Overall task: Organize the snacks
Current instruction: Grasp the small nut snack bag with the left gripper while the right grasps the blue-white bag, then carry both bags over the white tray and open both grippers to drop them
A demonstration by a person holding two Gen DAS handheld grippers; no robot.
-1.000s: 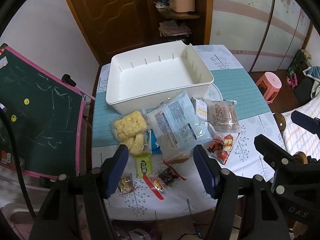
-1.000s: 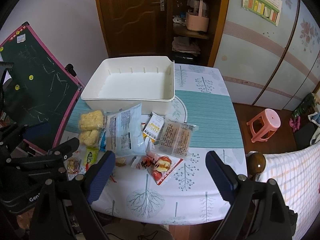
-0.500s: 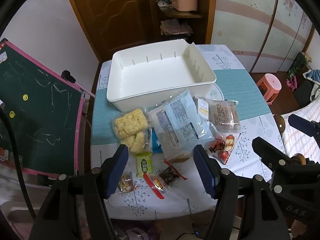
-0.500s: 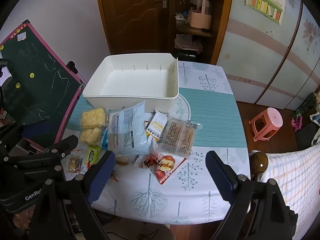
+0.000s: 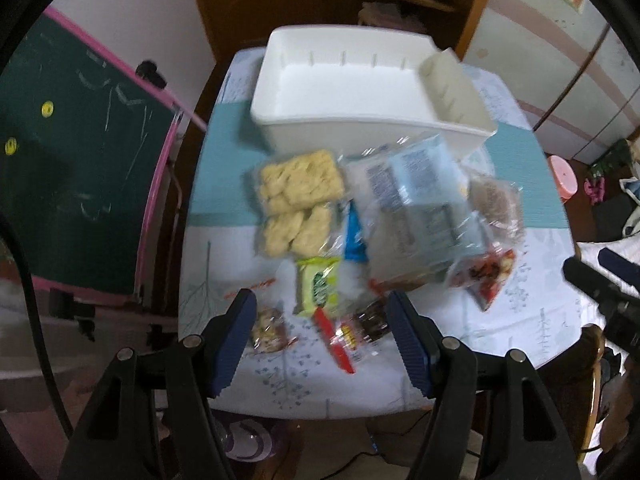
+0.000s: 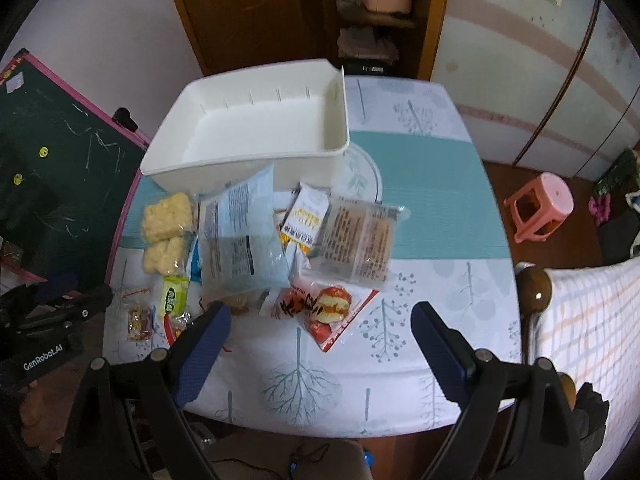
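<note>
Grippers are held above the near edge of the table (image 6: 420, 168), both tilted steeply down toward the snack pile. The left gripper (image 5: 322, 330) is seen with its blue pads apart and nothing between them; framed in the gap, down on the cloth, are a red stick pack (image 5: 334, 344) and a dark wrapped sweet (image 5: 370, 322). The right gripper (image 6: 320, 332) is seen with its jaws spread wider, also empty, above bare cloth nearer than the red fruit pack (image 6: 328, 308).

All places are given from the white bin (image 6: 256, 128), which is empty and stands at the far side of the table. Just in front of its near wall lie a blue-and-clear bag (image 6: 240, 236), a yellow cracker pack (image 6: 166, 216) to the left of that, and a brown cake pack (image 6: 356, 240) to the right. A green pack (image 6: 174, 294) lies nearer still, left of centre.

The left view is blurred, so print on the wrappers cannot be read there. A small mixed-nut packet (image 5: 268, 326) is shown beside the left pad. In the right view a yellow-and-white sachet (image 6: 304, 220) is shown clearly between the bag and the cake pack, along with a pink stool (image 6: 540, 206) on the floor to the right and the left gripper's black body at the left edge.
</note>
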